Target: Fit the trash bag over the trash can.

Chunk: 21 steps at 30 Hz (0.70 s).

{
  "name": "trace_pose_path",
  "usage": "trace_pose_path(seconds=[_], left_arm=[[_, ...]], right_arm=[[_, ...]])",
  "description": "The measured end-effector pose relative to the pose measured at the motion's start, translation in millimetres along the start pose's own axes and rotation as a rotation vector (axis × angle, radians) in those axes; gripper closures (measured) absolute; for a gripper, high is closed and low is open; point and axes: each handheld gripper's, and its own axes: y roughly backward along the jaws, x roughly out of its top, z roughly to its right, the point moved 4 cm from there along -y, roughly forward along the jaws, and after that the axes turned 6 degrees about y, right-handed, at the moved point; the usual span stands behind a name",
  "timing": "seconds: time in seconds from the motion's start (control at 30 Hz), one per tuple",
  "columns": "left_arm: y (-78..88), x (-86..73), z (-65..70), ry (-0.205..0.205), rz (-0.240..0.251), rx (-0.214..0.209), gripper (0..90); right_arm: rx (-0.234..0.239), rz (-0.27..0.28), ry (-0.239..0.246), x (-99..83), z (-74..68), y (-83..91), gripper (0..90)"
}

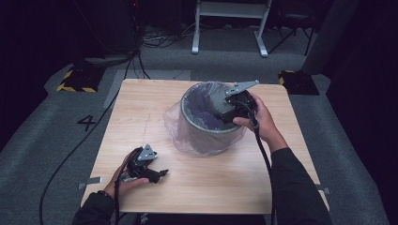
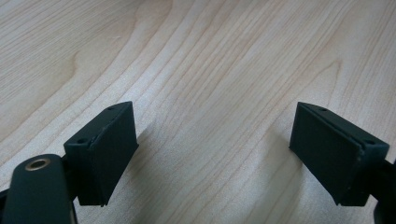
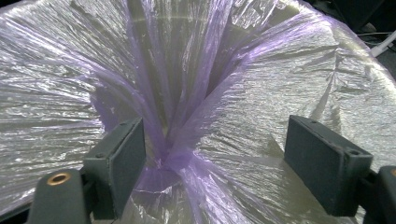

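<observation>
Purple bag (image 3: 196, 84) lining bin (image 1: 206, 125) on wooden bench (image 1: 141, 117). Right tool (image 3: 212, 156) wide inside bin, holding nothing. Left tool (image 2: 215, 154) wide, well apart from bin.

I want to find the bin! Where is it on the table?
In the high view, the grey bin, lined with a purple bag, stands near the middle of the table, toward its far right, and the right gripper reaches into its mouth.
</observation>
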Motion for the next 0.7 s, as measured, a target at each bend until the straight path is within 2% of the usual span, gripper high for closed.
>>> trace_pose_path(seconds=[0.07,0.17,0.2,0.33,0.37,0.43,0.5,0.7], left_arm=[[0.0,0.0,0.0,0.000,0.000,0.000,14.5],[0.0,0.0,0.0,0.000,0.000,0.000,14.5],[0.0,0.0,0.0,0.001,0.000,0.000,14.5],[0.0,0.0,0.0,0.000,0.000,0.000,14.5],[0.0,0.0,0.0,0.000,0.000,0.001,14.5],[0.0,0.0,0.0,0.000,0.000,0.000,14.5],[0.0,0.0,0.0,0.000,0.000,0.000,14.5],[0.0,0.0,0.0,0.000,0.000,0.000,14.5]], right_arm=[[0.004,-0.010,0.005,0.0,-0.2,-0.5,20.8],[0.012,-0.057,0.014,0.6,-0.1,-2.8,20.1],[0.012,-0.101,0.027,1.3,-1.0,-5.3,20.1],[0.016,-0.136,0.034,1.6,-1.0,-7.0,19.8],[0.017,-0.165,0.034,1.5,-0.6,-8.2,19.9],[0.015,-0.174,0.039,1.6,-0.6,-8.8,19.9],[0.015,-0.207,0.048,1.8,-0.9,-10.7,20.2],[0.032,-0.280,0.041,2.0,-1.0,-14.9,21.3]])
